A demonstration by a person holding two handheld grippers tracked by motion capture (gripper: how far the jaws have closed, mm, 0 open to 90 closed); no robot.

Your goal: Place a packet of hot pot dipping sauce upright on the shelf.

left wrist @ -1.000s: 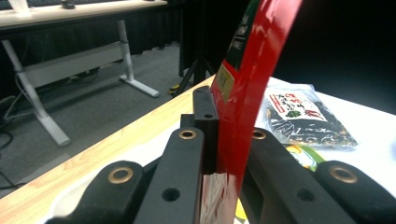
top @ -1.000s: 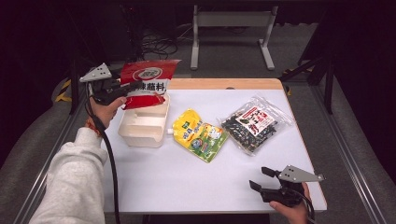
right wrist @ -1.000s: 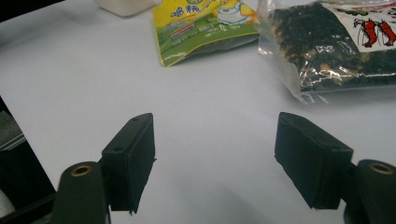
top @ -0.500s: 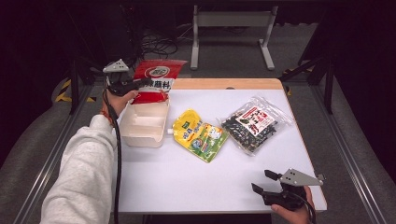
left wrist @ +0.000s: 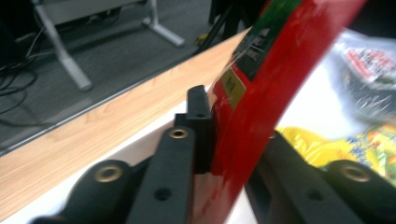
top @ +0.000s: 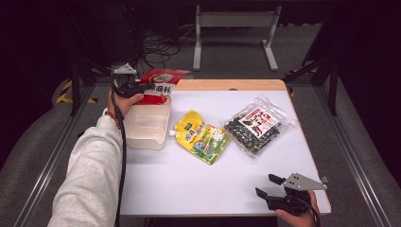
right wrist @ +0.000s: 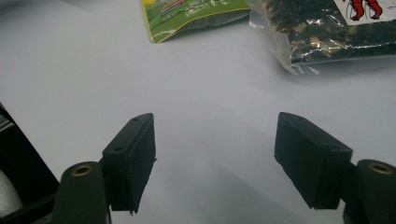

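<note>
Pinching a red snack pouch [top: 160, 84] between the left gripper [top: 142, 88] jaws, which have just been easing apart a little, pouch hanging over the far end of a clear plastic container [top: 146, 124] directly below. Resting low at the near table [top: 198, 189] edge, right gripper [top: 265, 185] spread wide, yellow-green pouch [top: 202, 137] and dark seaweed bag [top: 255, 125] well ahead.
</note>
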